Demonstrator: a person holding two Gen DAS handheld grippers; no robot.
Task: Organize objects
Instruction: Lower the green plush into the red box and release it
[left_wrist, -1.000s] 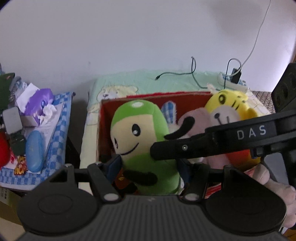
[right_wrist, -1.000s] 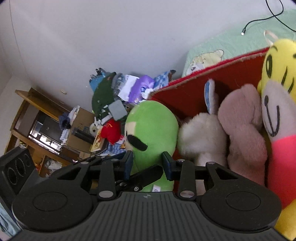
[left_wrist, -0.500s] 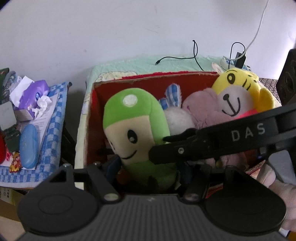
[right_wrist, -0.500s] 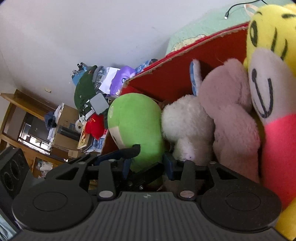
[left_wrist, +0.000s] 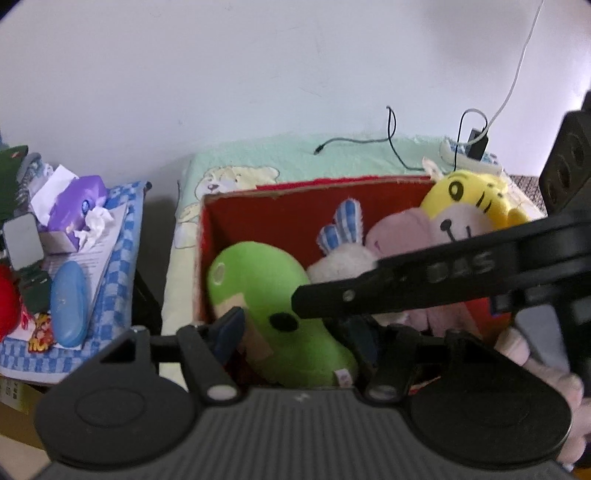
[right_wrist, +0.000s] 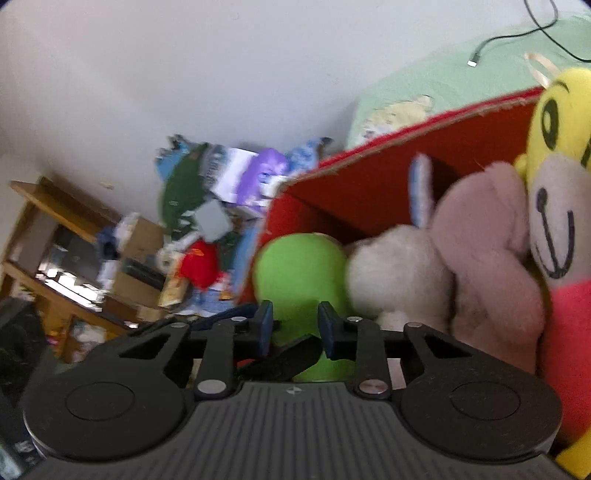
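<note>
A green plush toy (left_wrist: 273, 295) lies tipped over at the left end of the red box (left_wrist: 314, 184), beside a white rabbit (left_wrist: 343, 258), a pink plush (left_wrist: 399, 232) and a yellow plush (left_wrist: 465, 199). My left gripper (left_wrist: 291, 334) is shut on the green toy's lower body, one finger on each side. One black finger (left_wrist: 406, 284) of the right gripper crosses over from the right, its tip against the green toy. In the blurred right wrist view my right gripper (right_wrist: 295, 325) is closing, with a narrow gap through which the green plush toy (right_wrist: 299, 273) shows.
A side table with a blue checked cloth (left_wrist: 122, 229) stands left of the box, holding a purple tissue pack (left_wrist: 77, 199), a blue case (left_wrist: 68, 302) and papers. Cables and a charger (left_wrist: 476, 140) lie on the green sheet (left_wrist: 332, 151) behind. Wooden shelves (right_wrist: 55, 236) stand far left.
The green toy has gone from upright above the box to lying tipped down inside it. The right gripper's fingers have drawn closer together. Both hands stayed nearly in place.
</note>
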